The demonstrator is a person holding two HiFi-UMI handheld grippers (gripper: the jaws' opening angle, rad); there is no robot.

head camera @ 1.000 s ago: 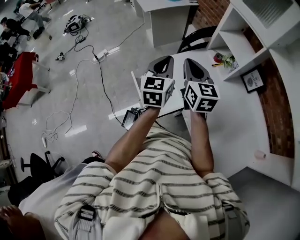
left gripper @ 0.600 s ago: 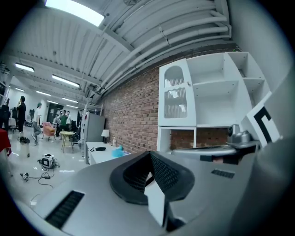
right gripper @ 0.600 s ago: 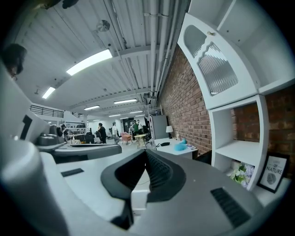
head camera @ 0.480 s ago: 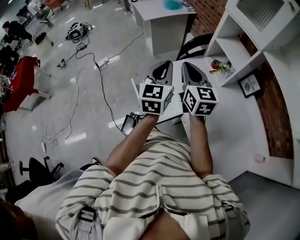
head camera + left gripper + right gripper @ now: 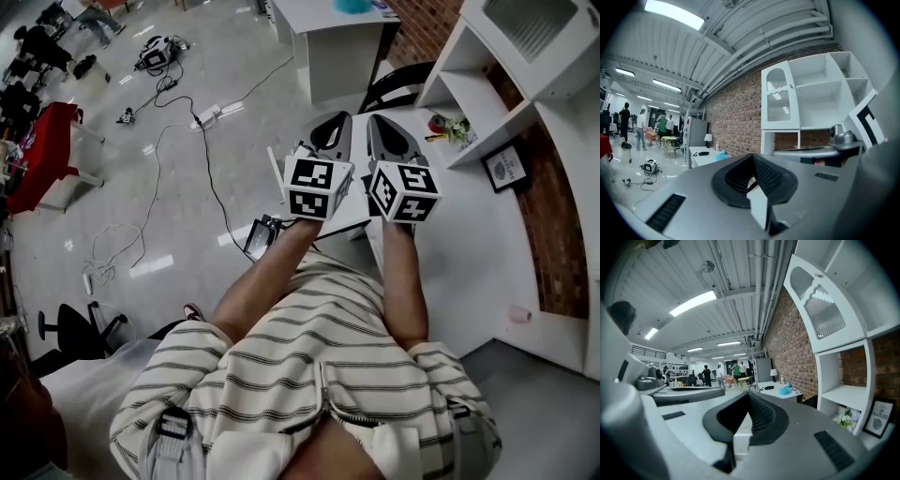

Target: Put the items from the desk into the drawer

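I'm holding left gripper point(image 5: 336, 118), right gripper point(image 5: 378, 122) level, jaws together, empty | pink item point(image 5: 518, 314) on desk point(image 5: 469, 246) lying rightward, right gripper nearer.

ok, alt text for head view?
From above, a person in a striped top holds the left gripper and right gripper side by side over a white desk's edge, jaws shut and empty. Shelf unit with a framed picture at right; cables on the floor at left.

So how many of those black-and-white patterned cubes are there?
2. One cube sits on the left gripper, the other cube on the right gripper, side by side. None seems hidden.
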